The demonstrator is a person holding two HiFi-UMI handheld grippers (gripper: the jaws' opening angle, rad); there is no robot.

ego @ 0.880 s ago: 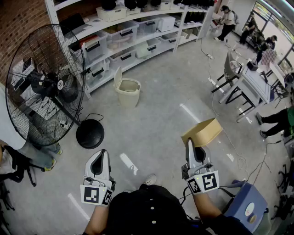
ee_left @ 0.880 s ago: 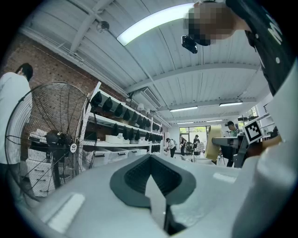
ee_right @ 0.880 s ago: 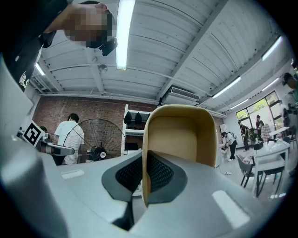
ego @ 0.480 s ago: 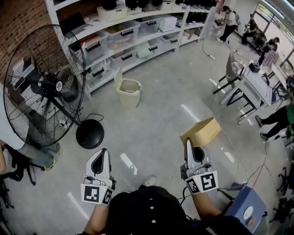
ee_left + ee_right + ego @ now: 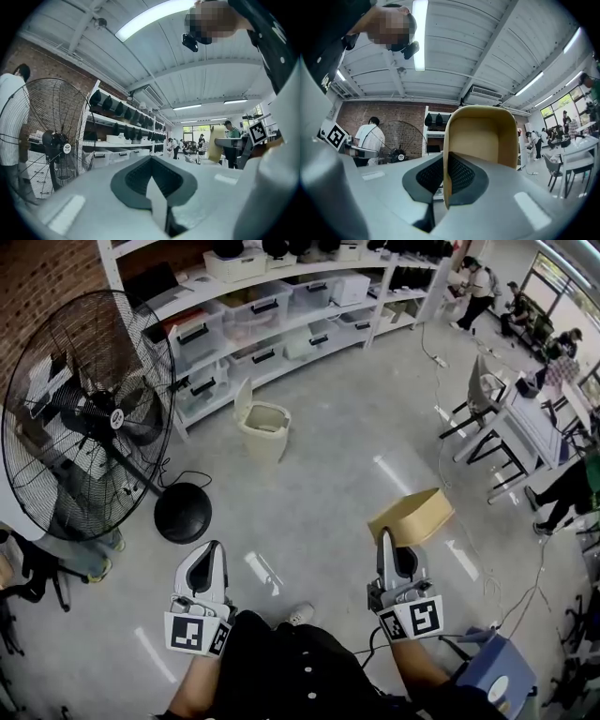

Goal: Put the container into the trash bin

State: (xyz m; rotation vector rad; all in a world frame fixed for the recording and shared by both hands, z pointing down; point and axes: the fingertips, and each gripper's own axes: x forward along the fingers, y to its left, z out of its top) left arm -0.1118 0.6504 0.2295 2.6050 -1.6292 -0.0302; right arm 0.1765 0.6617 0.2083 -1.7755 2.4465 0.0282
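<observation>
Little has changed: your right gripper [image 5: 385, 540] still pinches the container [image 5: 412, 517] wall. Left gripper [image 5: 212, 557] is pressed together, empty. Bin [image 5: 262, 430] remains far left, lid up, so keep walking.

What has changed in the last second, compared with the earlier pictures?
Almost nothing: only the head view drifted slightly. Nothing was taken or let go. The right gripper still holds the tan container by its rim, the left gripper stays shut and empty, and the trash bin, lid up, is no nearer.
</observation>
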